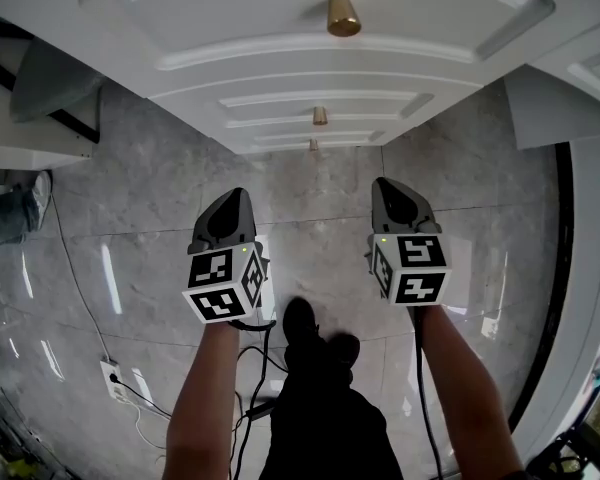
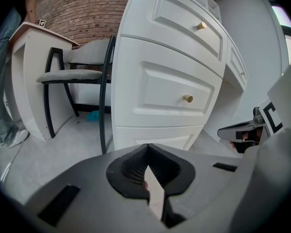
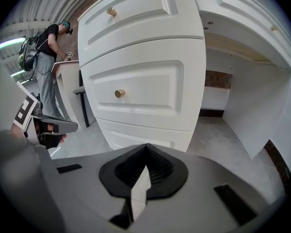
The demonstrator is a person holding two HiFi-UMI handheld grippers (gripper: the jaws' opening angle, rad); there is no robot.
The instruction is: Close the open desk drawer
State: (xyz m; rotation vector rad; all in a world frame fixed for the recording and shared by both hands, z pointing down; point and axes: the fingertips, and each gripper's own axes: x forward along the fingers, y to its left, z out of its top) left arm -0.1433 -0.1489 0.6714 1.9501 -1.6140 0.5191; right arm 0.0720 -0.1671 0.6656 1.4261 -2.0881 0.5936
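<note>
Head view: our left gripper (image 1: 236,196) & right gripper (image 1: 386,183), jaws together on nothing, sit under the knob (image 1: 343,16) of the open drawer (image 1: 230,18); right's nearer, so we'd push fwd.

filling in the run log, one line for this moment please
left gripper: shut, empty | right gripper: shut, empty | white desk drawers: untouched

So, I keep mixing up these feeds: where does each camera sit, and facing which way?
Head view: on the head, steeply down at white drawers and floor; both forearms, left gripper, right gripper, legs.
Left gripper view: on that gripper, along its shut jaws toward drawers and chair; right gripper at right edge.
Right gripper view: on that gripper, along its shut jaws toward drawers and kneehole; left gripper at left edge.
Both gripper views share the drawers' knobs.
</note>
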